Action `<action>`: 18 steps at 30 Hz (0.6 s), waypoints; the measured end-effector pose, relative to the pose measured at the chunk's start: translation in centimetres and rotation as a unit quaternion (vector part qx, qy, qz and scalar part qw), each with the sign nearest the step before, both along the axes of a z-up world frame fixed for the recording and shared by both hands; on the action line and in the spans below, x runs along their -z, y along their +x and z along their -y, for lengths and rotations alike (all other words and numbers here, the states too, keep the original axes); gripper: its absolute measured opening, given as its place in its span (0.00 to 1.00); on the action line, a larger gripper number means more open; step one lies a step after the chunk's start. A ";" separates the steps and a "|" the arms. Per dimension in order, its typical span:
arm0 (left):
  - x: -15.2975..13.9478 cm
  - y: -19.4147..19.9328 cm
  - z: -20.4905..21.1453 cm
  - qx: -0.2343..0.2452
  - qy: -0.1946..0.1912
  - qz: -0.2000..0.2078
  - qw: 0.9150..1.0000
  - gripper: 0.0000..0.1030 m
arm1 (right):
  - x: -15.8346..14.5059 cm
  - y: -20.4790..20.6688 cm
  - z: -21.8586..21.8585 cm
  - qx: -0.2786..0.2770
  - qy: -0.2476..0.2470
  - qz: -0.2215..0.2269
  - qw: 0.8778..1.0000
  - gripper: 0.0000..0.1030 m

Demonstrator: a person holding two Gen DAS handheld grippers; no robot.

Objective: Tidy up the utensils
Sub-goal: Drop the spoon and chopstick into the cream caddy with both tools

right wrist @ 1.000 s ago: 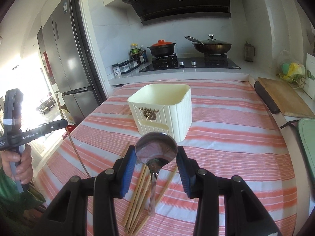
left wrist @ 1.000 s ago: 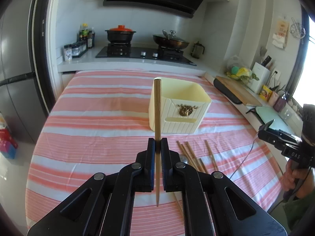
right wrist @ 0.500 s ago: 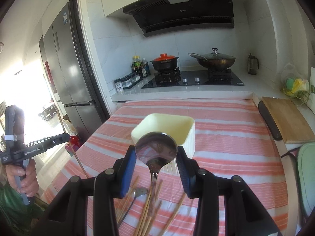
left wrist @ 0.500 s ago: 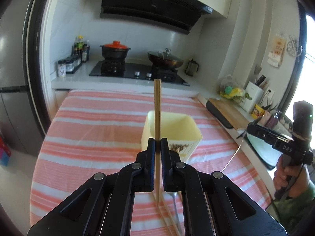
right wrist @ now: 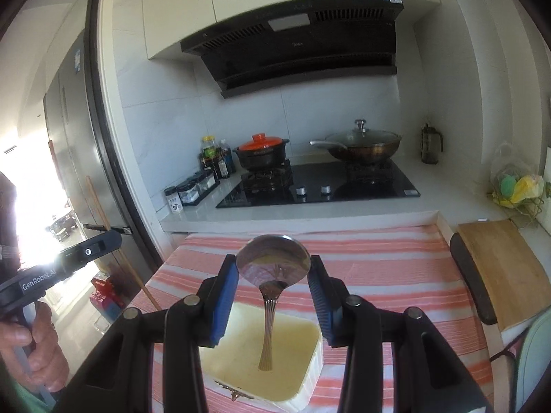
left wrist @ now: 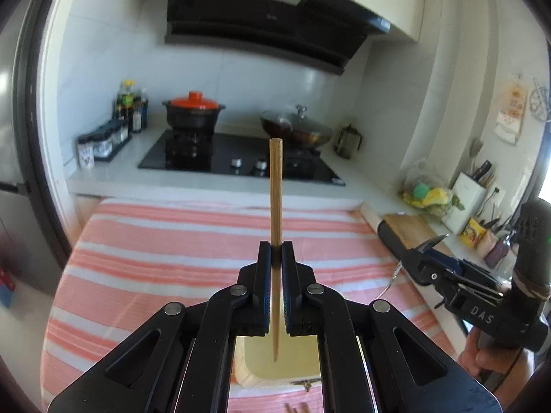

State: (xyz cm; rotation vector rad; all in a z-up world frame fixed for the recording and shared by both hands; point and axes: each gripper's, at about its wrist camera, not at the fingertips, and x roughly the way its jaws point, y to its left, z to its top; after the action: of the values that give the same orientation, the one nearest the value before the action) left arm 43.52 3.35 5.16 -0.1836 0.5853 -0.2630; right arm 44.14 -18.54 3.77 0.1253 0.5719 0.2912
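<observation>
Two utensils up at once: my left gripper (left wrist: pixel 275 254) pinches a chopstick (left wrist: pixel 276 199), my right gripper (right wrist: pixel 273 270) clamps a spoon (right wrist: pixel 273 265), both over the bin (right wrist: pixel 303 361) (looks empty). More chopsticks (left wrist: pixel 296 407) wait on the cloth (left wrist: pixel 155 261).

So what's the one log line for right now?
left gripper: shut on chopstick | right gripper: shut on spoon | both over holder

I am standing in a home kitchen. A gas hob (right wrist: pixel 320 186) is carrying a lidded pot (right wrist: pixel 261 153) and wok (right wrist: pixel 361 144) beneath a range hood (right wrist: pixel 296 44).
</observation>
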 end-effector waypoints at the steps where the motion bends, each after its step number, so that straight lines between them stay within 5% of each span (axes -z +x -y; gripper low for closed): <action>1: 1.2 1.0 0.3 0.003 -0.002 -0.019 1.000 0.04 | 1.2 0.8 -0.1 0.004 -0.002 -0.019 1.000 0.41; 6: 6.9 4.2 2.5 0.013 0.028 -0.091 0.995 0.05 | 6.8 3.8 -1.3 0.008 -0.019 -0.098 0.995 0.41; 9: 9.1 4.6 2.9 0.007 0.036 -0.128 0.991 0.29 | 8.8 4.4 -1.7 0.008 -0.022 -0.124 0.992 0.50; 11: 9.0 3.4 2.1 -0.004 0.029 -0.119 0.993 0.61 | 8.4 3.7 -1.3 0.015 -0.016 -0.114 0.993 0.52; 18: 5.6 -5.4 -1.3 -0.018 0.058 -0.027 0.998 0.90 | 4.7 -3.4 -0.8 0.001 -0.055 -0.029 0.998 0.70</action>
State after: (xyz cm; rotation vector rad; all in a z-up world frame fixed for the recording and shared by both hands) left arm 38.12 4.63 -0.47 -0.0887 0.6495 -0.1883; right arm 40.75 -17.77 -0.89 0.0286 0.6434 0.2548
